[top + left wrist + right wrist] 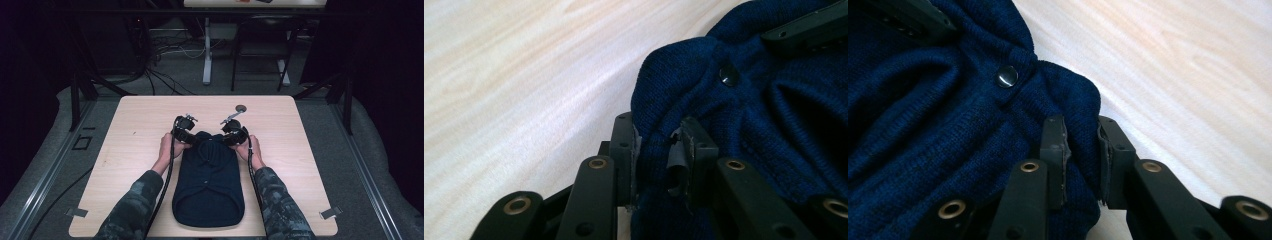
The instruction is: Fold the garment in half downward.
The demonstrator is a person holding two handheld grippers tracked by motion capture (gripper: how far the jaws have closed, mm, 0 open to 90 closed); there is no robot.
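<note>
A navy sweater lies on the table. The left gripper pinches its far left corner. The right gripper clamps its far right corner.

A dark blue knit garment lies lengthwise on the pale wooden worktop, its rounded end near the person's edge. The left tongs and right tongs meet its far corners, one on each side, with camouflage-sleeved forearms behind them. A small grey disc lies beyond, apart from the garment.
</note>
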